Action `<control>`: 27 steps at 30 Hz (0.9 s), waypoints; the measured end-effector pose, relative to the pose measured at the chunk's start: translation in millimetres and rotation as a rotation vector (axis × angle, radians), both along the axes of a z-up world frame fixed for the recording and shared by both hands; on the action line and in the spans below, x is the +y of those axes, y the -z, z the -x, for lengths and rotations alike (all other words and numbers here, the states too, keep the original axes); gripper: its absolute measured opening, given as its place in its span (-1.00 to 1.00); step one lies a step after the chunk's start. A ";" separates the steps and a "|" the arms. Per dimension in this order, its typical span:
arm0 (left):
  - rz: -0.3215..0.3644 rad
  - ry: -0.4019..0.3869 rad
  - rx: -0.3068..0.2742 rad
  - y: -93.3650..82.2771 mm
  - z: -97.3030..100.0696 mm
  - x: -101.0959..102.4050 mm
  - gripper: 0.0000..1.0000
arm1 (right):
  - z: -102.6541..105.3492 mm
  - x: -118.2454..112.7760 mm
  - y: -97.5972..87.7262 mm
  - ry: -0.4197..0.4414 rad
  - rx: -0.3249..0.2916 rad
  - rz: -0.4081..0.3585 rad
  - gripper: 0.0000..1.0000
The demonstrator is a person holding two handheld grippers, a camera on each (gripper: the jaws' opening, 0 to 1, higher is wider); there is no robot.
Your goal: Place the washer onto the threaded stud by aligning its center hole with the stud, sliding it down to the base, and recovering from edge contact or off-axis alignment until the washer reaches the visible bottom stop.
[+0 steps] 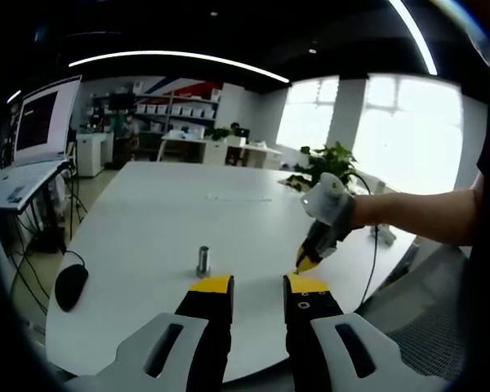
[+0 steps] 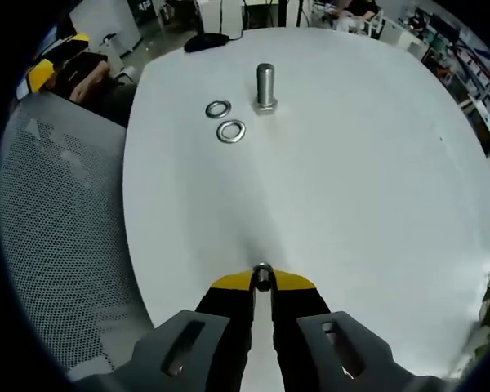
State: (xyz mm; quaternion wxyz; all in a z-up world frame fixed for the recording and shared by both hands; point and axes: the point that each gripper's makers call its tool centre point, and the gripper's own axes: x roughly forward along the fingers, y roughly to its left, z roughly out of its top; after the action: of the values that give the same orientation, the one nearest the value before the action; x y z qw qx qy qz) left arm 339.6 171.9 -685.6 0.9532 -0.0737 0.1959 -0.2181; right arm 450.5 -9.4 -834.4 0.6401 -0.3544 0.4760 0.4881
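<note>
Gripping a washer [image 2: 263, 276], right gripper [image 2: 263, 286] hovers near table edge [image 2: 139, 269].

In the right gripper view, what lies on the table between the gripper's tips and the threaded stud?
Bare white table. The right gripper pinches a small metal washer; the upright silver threaded stud stands far ahead, and two loose silver washers lie left of that line.
</note>
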 end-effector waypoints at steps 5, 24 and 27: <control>0.000 0.001 -0.001 -0.2 0.1 -0.3 -0.56 | -7.4 -2.2 0.5 0.004 -0.008 0.012 -0.83; 0.002 0.009 -0.004 -0.8 0.3 -1.8 -0.57 | -8.3 29.7 -26.1 -0.086 -0.083 -0.028 -0.62; 0.001 0.011 -0.006 -1.7 0.7 -2.5 -0.57 | -4.3 46.3 -28.6 -0.138 -0.074 -0.058 -0.60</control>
State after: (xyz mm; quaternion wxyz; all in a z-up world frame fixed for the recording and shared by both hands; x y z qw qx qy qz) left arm 338.9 169.4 -684.0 0.9525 -0.0725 0.1932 -0.2238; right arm 454.8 36.9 -805.8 0.6318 -0.3856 0.4121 0.5313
